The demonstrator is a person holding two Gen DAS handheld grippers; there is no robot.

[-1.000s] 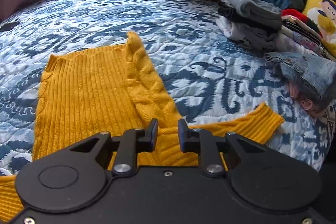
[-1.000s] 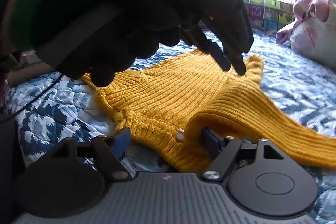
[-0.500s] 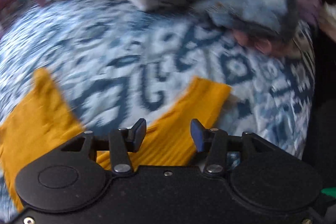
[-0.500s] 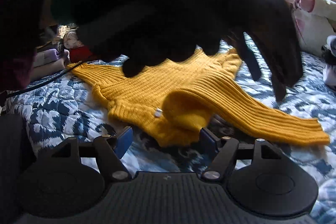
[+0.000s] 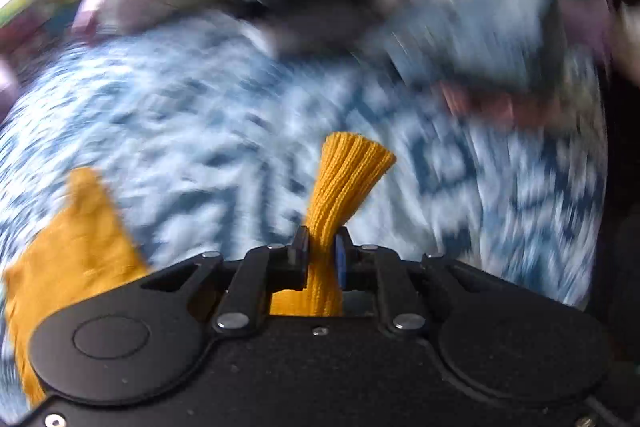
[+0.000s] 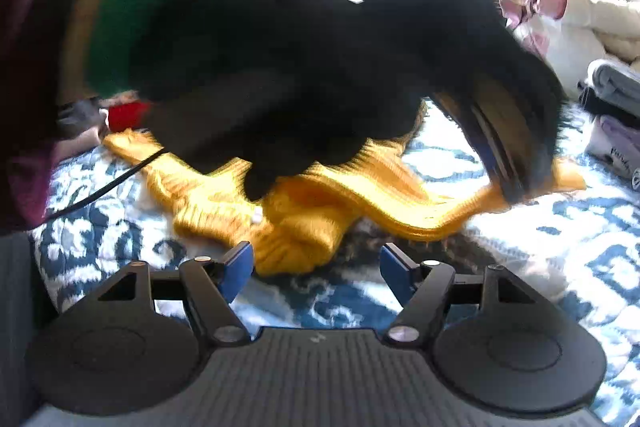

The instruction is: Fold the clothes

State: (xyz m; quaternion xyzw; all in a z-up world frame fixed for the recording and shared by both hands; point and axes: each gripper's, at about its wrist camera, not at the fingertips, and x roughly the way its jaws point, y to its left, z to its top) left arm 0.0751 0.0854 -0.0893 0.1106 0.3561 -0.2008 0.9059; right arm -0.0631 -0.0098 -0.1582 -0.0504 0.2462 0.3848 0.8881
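A mustard-yellow ribbed sweater [image 6: 304,223] lies on the blue and white patterned quilt [image 6: 560,239]. My left gripper [image 5: 322,255] is shut on the sweater's sleeve cuff [image 5: 348,167], which stands up between the fingers above the blurred quilt [image 5: 200,131]. More of the sweater [image 5: 76,239] shows at the lower left. In the right wrist view the left gripper [image 6: 508,167] and the black-gloved hand [image 6: 300,59] holding it pinch the sleeve end at the right. My right gripper [image 6: 316,267] is open and empty, just in front of the sweater's bunched shoulder.
A pile of folded clothes [image 5: 460,27] lies blurred at the far right of the bed; part of the pile shows in the right wrist view [image 6: 616,115]. A cream and pink bundle [image 6: 560,11] lies at the back. A thin black cable [image 6: 108,187] crosses the sweater.
My left gripper swung right to the sleeve end, closed on the cuff and lifted it. My right gripper let go of the sweater's shoulder and backed off slightly, staying open.
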